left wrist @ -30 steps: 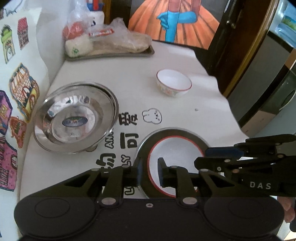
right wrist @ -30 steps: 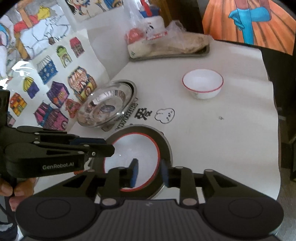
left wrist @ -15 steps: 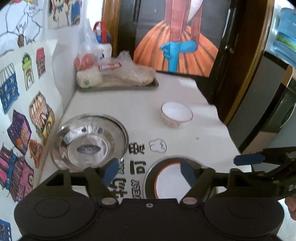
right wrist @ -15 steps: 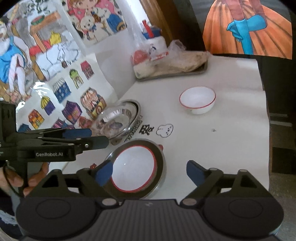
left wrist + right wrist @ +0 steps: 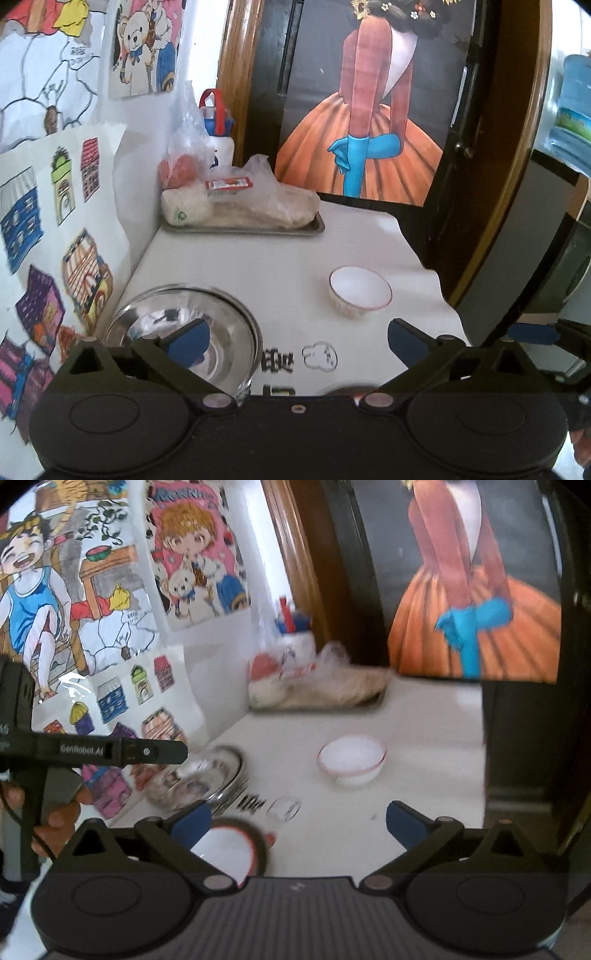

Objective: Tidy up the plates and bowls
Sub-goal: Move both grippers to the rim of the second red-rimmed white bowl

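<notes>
Both claws stand released, the jaws spread wide; they have just been opening, and nothing is between the pads. The left gripper (image 5: 297,338) hangs over the white table (image 5: 280,266). The steel basin (image 5: 184,328) lies at about 9 o'clock from it, partly behind its left blue pad. The small white bowl (image 5: 360,297) with a thin red rim sits at about 1 o'clock, well apart.

The right gripper (image 5: 297,818) is also over the table. The red-rimmed white plate (image 5: 225,849), lying in a dark metal dish, is at about 7 o'clock, just behind the left pad and not touched. The small bowl (image 5: 351,760) is at 12 o'clock, farther away. The steel basin (image 5: 199,779) is at about 10 o'clock, blurred.

At the far end a metal tray (image 5: 243,229) carries plastic bags. On the side of the left gripper (image 5: 92,751), seen from the right camera, I read "GenRobot.AI". On the table black characters and a small rabbit drawing (image 5: 319,356) are printed; these I cannot read clearly.
</notes>
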`<state>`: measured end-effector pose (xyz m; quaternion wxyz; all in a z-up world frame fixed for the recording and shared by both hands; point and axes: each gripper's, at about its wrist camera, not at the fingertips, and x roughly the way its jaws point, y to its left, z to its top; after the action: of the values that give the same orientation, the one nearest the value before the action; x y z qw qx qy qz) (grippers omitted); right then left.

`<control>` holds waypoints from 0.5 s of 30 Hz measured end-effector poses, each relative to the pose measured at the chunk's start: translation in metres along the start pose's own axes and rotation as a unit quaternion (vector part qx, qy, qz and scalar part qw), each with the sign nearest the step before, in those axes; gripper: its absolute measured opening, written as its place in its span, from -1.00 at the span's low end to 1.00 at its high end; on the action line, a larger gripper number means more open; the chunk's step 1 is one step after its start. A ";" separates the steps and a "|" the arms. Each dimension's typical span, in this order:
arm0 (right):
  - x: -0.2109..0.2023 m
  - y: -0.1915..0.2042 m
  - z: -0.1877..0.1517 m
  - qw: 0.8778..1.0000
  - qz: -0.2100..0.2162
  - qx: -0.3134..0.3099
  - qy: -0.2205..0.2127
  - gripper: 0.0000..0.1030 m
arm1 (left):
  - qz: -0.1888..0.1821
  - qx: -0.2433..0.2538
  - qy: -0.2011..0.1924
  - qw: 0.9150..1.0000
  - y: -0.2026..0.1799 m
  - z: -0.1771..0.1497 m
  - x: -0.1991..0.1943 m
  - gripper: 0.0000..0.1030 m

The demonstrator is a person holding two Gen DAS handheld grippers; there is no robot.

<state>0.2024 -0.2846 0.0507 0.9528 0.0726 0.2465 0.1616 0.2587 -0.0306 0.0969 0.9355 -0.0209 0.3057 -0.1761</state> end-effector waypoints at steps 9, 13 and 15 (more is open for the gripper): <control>0.028 -0.033 0.010 0.999 -0.032 0.022 -0.005 1.00 | -0.015 -0.010 0.024 1.000 -0.001 0.028 0.061 0.98; 0.051 -0.053 0.013 0.998 -0.050 0.048 0.005 1.00 | -0.016 -0.008 0.032 0.999 -0.004 0.034 0.095 0.98; 0.064 -0.065 0.015 0.996 -0.055 0.064 0.012 1.00 | -0.013 -0.011 0.042 0.999 -0.005 0.038 0.112 0.98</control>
<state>0.2804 -0.3245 0.0211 0.9506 0.1177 0.2713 0.0940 0.3635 -0.0758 0.0651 0.9192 -0.0277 0.3460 -0.1861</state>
